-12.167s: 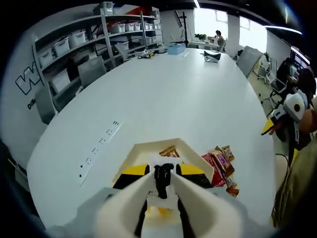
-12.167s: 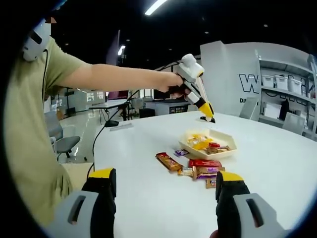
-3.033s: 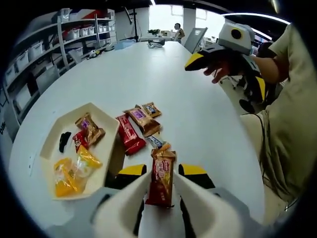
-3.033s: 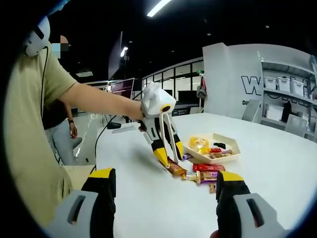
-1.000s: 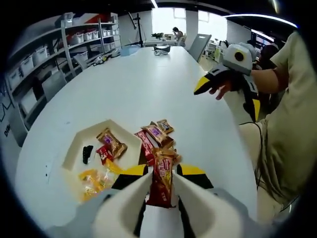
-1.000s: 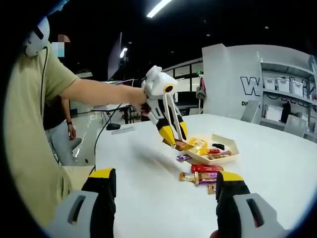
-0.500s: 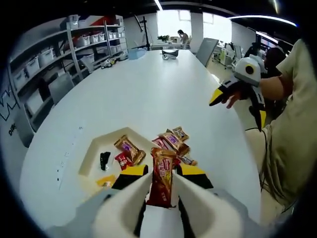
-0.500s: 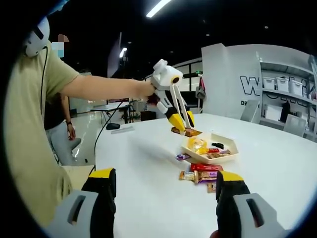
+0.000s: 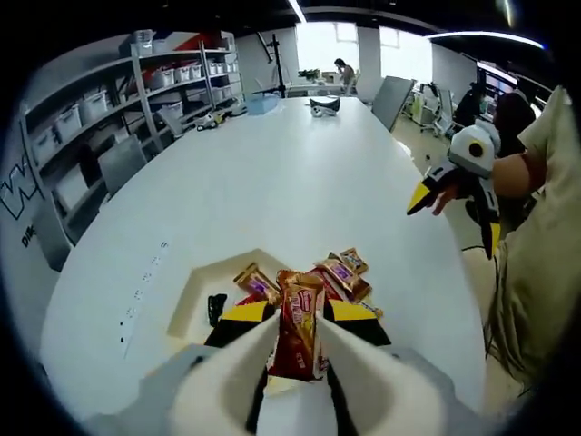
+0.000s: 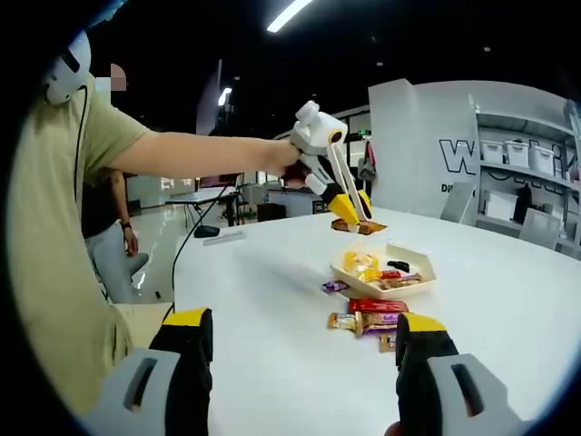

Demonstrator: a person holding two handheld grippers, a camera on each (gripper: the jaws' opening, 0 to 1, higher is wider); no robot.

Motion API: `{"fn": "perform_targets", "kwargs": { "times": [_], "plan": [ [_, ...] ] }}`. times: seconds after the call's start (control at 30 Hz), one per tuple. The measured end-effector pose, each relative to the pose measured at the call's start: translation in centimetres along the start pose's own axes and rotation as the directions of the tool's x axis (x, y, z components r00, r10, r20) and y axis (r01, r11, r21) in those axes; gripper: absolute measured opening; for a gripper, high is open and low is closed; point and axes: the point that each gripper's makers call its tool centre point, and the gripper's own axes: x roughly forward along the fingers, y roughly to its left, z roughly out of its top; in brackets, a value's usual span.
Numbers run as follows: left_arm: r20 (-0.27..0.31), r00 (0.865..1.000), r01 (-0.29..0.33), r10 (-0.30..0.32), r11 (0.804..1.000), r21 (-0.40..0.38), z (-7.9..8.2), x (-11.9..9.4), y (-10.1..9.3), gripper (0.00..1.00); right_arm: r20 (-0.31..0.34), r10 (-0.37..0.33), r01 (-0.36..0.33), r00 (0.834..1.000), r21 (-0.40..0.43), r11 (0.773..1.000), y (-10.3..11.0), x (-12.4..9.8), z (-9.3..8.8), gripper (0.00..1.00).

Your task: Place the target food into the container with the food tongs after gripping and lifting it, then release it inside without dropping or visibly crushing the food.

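**Transfer phase: wrapped snack held above the tray**

Left gripper view. The left tongs (image 9: 295, 338) are closed narrow on a red-and-orange foil-wrapped snack bar (image 9: 300, 329), which stands upright between the yellow-tipped jaws. The white, angular, shallow plastic tray (image 9: 195, 295) lies directly beyond and below the bar on the white round tabletop (image 9: 272, 182). A brown wrapped snack (image 9: 254, 280) and a small black item (image 9: 216, 307) lie inside the tray; loose wrapped snacks (image 9: 345, 272) lie just beside its right rim. The right tongs (image 9: 449, 186) hover well apart from the tray, jaws wide.

Risk: released here, the bar could land on the tray rim or among the loose snacks, since its position over the tray opening cannot be confirmed. Excess jaw pressure could dent the wrapper.

Printing on the bar is too blurred to read. Near the shelving (image 9: 100, 118), a wall shows a large "W".

Right gripper view. The left tongs (image 10: 356, 216) carry the bar (image 10: 359, 227) just above the tray (image 10: 386, 277). The right tongs (image 10: 304, 363) stand wide and empty. The wall lettering (image 10: 458, 154) begins with "W"; the rest is illegible.
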Motion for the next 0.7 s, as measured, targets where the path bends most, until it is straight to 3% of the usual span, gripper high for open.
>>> {"fn": "perform_targets", "kwargs": {
  "times": [0.23, 0.7],
  "plan": [
    [0.01, 1.0, -0.029, 0.029, 0.999, -0.021, 0.9, 0.4, 1.7, 0.22, -0.002, 0.002, -0.002, 1.0, 0.001, 1.0, 0.0, 0.0, 0.0, 0.82],
    [0.006, 0.997, -0.071, 0.071, 0.997, -0.043, 2.1, 1.0, 3.2, 0.22, -0.004, 0.0, 0.0, 1.0, 0.003, 1.0, -0.3, 0.0, -0.1, 0.82]
  ]
}}
